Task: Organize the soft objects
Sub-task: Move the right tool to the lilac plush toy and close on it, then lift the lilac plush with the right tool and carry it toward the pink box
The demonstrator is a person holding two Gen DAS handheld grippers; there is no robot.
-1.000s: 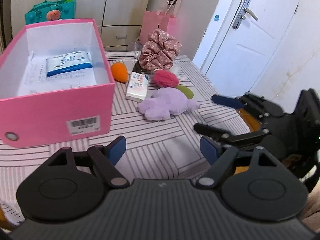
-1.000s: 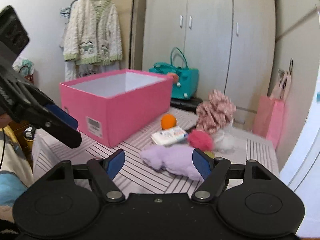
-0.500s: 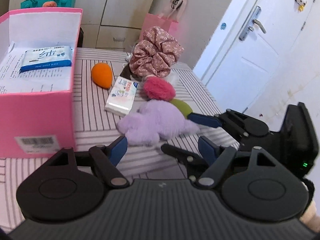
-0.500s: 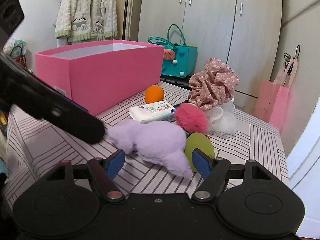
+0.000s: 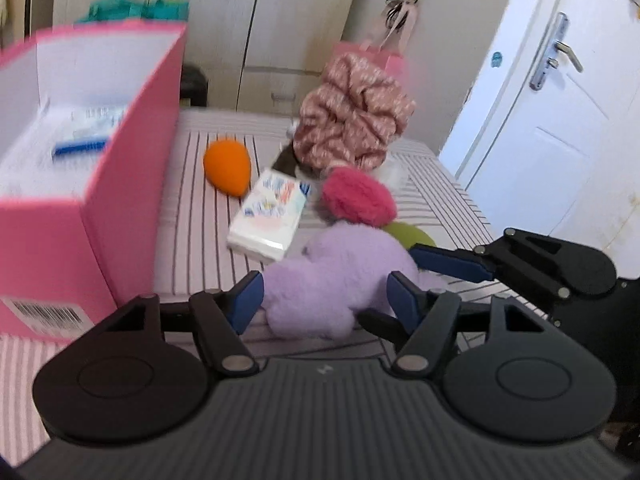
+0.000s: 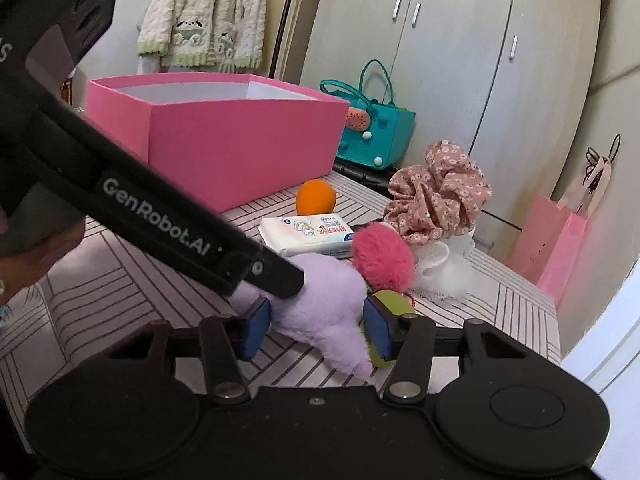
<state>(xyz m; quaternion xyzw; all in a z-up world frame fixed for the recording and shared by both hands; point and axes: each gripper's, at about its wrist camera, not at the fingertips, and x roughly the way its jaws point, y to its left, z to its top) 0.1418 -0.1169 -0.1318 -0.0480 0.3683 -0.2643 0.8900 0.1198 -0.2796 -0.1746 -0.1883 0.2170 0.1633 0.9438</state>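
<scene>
On the striped table (image 5: 192, 240), centre foreground: a purple plush (image 5: 332, 280) lying flat, with both grippers set around it from opposite sides. Left gripper (image 5: 324, 300): jaws have just been closing, blue pads straddling the plush's near end and at its fur; whether they press it cannot be told (view blurred). Right gripper (image 6: 318, 330): jaws likewise just closing, left pad against the plush's tapering end, right pad beside a green piece (image 6: 394, 304) next to it; a firm pinch cannot be confirmed. Just behind the plush: a pink pompom (image 6: 382, 258) and a white tissue pack (image 6: 308, 234), both touching or nearly touching it. Farther back: an orange sponge (image 5: 226, 166) and a floral scrunchie (image 6: 438, 196) atop white fabric (image 6: 440, 268). Left of these stands an open pink box (image 5: 132, 184), holding a blue-and-white packet (image 5: 88, 134) on paper.
</scene>
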